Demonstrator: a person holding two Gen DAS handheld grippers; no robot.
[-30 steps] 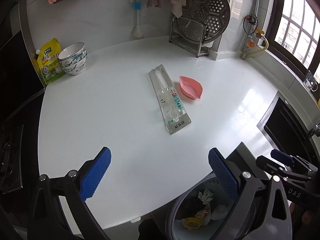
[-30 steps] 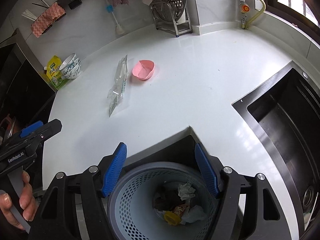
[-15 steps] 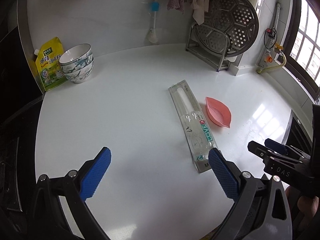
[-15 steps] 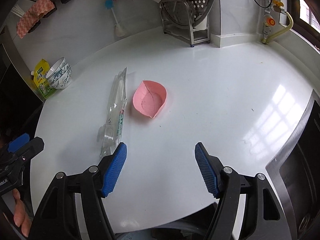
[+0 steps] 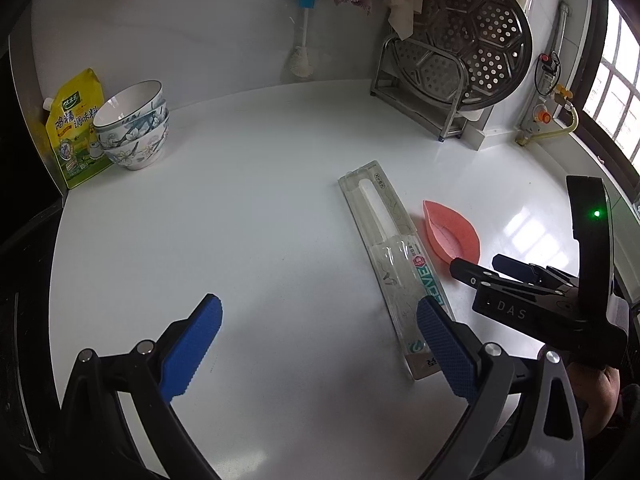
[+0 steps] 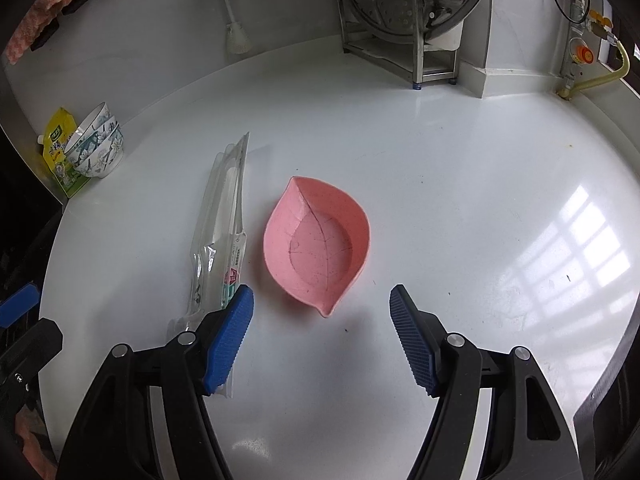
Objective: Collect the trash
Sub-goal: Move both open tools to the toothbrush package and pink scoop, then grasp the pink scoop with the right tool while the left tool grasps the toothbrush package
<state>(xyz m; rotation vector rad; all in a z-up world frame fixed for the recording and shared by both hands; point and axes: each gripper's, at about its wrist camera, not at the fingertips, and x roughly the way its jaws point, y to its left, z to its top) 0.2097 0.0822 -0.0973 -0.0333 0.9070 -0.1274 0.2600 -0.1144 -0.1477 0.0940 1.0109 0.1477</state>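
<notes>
A long clear plastic toothbrush package [image 5: 394, 256] lies on the white counter [image 5: 240, 216], with a pink leaf-shaped dish [image 5: 450, 235] just right of it. My left gripper [image 5: 316, 344] is open and empty, low over the counter, its right finger over the package's near end. My right gripper [image 6: 322, 330] is open and empty, just in front of the pink dish [image 6: 318, 244]; the package [image 6: 220, 240] lies beside its left finger. The right gripper's body [image 5: 540, 304] shows at the right in the left wrist view.
Stacked patterned bowls [image 5: 134, 128] and a yellow seasoning pouch [image 5: 74, 128] stand at the far left. A metal rack with a steamer plate [image 5: 460, 60] stands at the back. A brush [image 5: 302, 28] and cloths hang on the wall. The counter's front edge is near.
Both grippers have moved forward from above the trash bin to over the counter. The bin has left both views. The package and pink dish now look much closer. Jaws stayed open.
</notes>
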